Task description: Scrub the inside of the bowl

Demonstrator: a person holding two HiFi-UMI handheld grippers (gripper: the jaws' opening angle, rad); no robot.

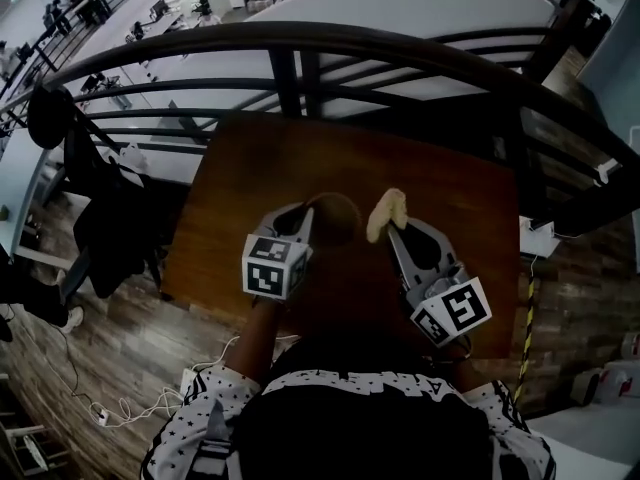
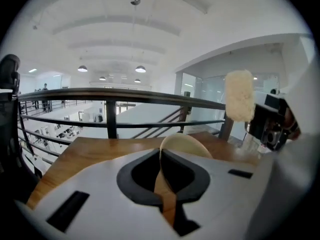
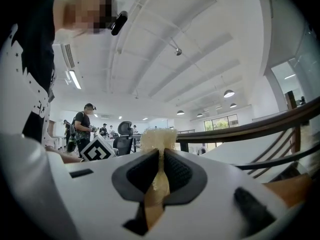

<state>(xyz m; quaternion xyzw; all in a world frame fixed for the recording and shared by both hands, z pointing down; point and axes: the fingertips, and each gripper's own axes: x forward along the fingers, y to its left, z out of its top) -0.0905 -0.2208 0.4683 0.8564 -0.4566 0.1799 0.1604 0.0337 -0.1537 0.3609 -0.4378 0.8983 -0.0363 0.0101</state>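
**Bowl pinched at its rim, sponge beside it, scrub not yet begun**

The bowl (image 2: 182, 145) sits in the left gripper (image 2: 161, 160), whose jaws are clamped nearly together on a thin stretch of the rim, with the wall running down between the pads. In the head view it hangs over the middle of the wooden table (image 1: 250, 183), apparently clear of the top, though no view shows the gap under it.

It looks thin-walled, stiff and light, dark outside and paler where the left gripper view catches it. A rim pinch like this carries the weight easily. My guess is that the bowl could pivot or slip in the pads once something pushes sideways on the inside, so the push should go toward the held side of the wall, not away from it. Whether it is wood or plastic I cannot tell.

The sponge (image 1: 386, 212) is just to the right of the bowl, near it but not touching. The right gripper (image 3: 161, 156) has closed on its lower part, and the pale, coarse head stands out beyond the jaw tips. It should be soft and squashy and will fold under pressure, so a grip low on it leaves plenty free to wipe with.

Count: one bowl, one sponge, two grippers, one table. A dark metal railing (image 1: 300, 40) runs along the far edge of the table.
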